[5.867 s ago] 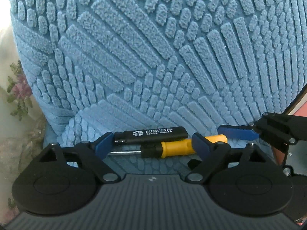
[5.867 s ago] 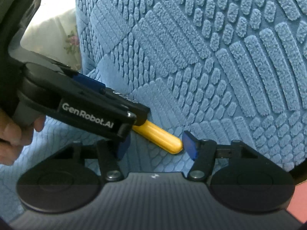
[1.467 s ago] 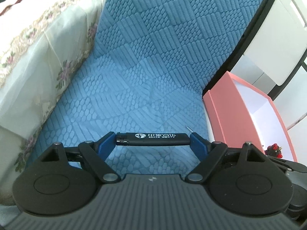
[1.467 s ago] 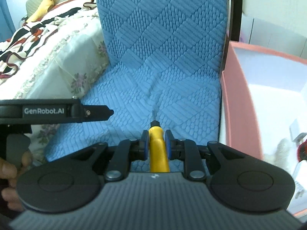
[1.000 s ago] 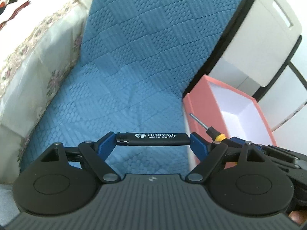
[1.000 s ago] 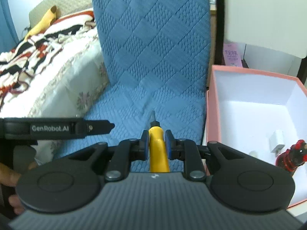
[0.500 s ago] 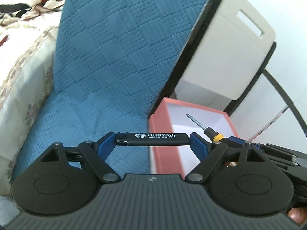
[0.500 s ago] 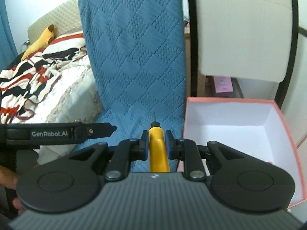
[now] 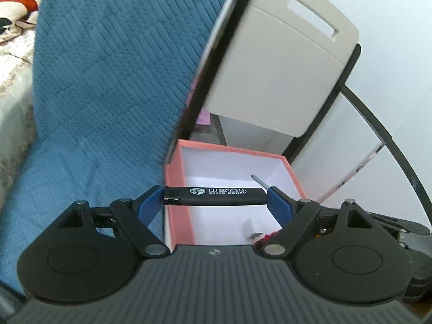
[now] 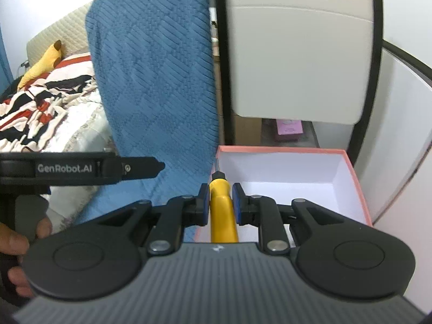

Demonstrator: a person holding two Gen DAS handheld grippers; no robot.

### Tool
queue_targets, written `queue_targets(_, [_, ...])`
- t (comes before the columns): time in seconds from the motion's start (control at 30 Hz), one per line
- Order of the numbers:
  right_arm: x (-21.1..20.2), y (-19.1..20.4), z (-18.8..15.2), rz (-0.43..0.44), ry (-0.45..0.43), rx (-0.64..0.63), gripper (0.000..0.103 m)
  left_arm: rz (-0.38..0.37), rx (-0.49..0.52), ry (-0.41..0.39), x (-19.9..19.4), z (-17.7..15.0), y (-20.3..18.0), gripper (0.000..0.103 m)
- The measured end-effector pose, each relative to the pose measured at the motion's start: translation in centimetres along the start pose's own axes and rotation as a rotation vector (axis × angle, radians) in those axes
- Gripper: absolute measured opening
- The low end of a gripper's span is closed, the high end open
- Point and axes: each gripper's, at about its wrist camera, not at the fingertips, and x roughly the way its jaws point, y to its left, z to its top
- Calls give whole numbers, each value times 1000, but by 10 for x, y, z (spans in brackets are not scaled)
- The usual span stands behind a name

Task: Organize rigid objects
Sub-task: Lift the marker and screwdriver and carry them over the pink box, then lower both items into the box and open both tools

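From your left wrist, your left gripper [image 9: 216,198] clamps the black lighter [image 9: 214,196] endwise, above the pink box [image 9: 178,216]. From your right wrist, your right gripper [image 10: 220,202] pinches the yellow screwdriver [image 10: 222,216], tip over the box's near-left corner.

Lighting: bright, even, soft daylight; faint shadows. Fisheye bending at edges; blue quilted fabric chair cover [image 9: 102,86] slightly blurred, perhaps motion.
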Motion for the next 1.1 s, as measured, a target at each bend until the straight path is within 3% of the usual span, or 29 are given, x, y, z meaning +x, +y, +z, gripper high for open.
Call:
queue_targets(0.63, [53, -68, -73, -48, 208, 76, 21, 40, 49, 184, 100, -55, -30, 87])
queue_targets(0.97, [63, -81, -76, -52, 214, 120, 22, 40, 50, 225, 109, -57, -28, 87])
queue_targets(1.1, [57, -85, -68, -67, 193, 136, 24, 51, 46, 210, 100, -53, -28, 93])
